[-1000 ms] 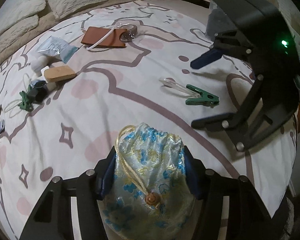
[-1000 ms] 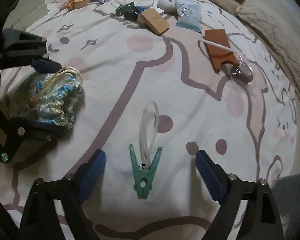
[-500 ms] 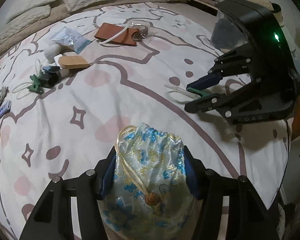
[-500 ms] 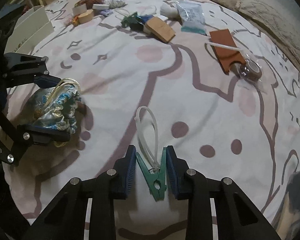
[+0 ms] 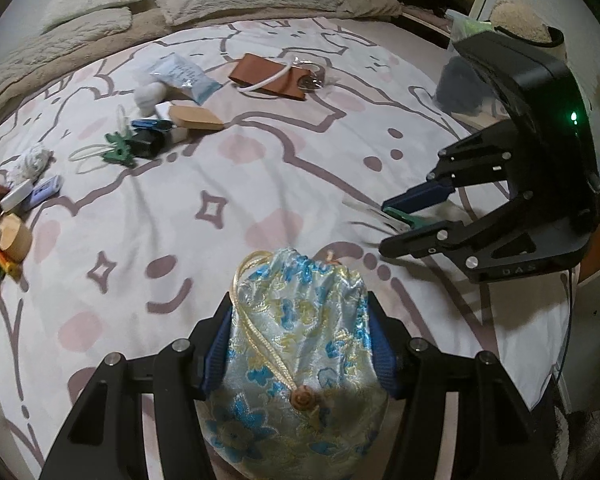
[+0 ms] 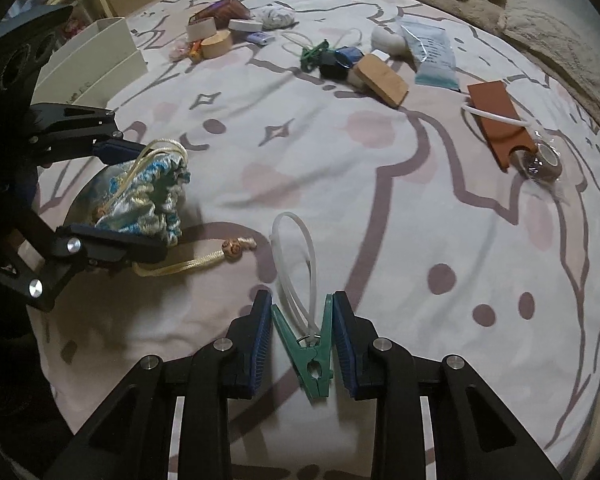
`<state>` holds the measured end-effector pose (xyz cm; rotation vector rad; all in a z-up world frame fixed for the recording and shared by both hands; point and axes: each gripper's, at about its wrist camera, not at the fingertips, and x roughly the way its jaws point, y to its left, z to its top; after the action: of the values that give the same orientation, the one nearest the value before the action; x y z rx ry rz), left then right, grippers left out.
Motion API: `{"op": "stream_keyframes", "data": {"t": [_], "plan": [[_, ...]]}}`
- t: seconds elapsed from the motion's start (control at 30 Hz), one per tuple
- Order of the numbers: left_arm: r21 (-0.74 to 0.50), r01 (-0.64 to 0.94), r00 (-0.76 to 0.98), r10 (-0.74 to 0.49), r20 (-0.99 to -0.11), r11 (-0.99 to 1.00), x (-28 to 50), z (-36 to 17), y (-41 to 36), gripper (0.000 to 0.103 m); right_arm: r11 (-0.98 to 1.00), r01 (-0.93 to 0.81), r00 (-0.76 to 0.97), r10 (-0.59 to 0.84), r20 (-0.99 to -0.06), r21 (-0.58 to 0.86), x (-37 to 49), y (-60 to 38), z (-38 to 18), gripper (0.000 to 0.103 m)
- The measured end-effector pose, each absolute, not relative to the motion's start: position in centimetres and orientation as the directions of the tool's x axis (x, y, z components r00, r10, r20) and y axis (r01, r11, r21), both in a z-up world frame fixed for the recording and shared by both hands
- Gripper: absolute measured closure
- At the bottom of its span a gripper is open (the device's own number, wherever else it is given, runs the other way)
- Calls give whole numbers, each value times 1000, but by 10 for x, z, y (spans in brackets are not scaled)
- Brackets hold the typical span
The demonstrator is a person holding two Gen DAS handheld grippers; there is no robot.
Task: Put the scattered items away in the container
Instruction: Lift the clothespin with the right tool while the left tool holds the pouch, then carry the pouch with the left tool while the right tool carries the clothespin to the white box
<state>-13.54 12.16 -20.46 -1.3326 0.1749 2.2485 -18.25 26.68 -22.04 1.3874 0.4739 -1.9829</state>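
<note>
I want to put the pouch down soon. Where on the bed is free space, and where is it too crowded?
The widest bare patch of bedspread lies between the pouch and the brown leather case, below the wooden block. It is crowded at the far edge, around the green clip with loop and the round wooden box. The near green clip takes the front.

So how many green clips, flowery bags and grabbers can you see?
green clip: 2
flowery drawstring pouch: 1
grippers, left gripper and right gripper: 2
Total: 5
</note>
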Motion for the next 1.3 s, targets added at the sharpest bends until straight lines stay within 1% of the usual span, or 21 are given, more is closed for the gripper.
{"op": "stream_keyframes", "data": {"t": [0.3, 0.6, 0.8, 0.97, 1.3], "plan": [[-111, -460, -422, 327, -845, -881, -127, -194, 90, 43, -709, 698, -234, -359, -904, 101, -180, 260, -211, 72], [-62, -423, -498, 289, -818, -904, -115, -169, 58, 43, -729, 674, -253, -378, -891, 118, -182, 253, -202, 72], [-35, -409, -549, 276, -789, -912, -104, -148, 43, 43, -728, 673, -289, -420, -860, 129, -181, 237, -173, 72], [-14, -390, -596, 264, -758, -921, -92, -130, 27, 43, -708, 698, -329, -450, -830, 107, -173, 213, -143, 72], [7, -327, -695, 236, -679, -945, -69, -92, -7, 43, -658, 747, -370, -526, -766, 90, -146, 165, -94, 72]]}}
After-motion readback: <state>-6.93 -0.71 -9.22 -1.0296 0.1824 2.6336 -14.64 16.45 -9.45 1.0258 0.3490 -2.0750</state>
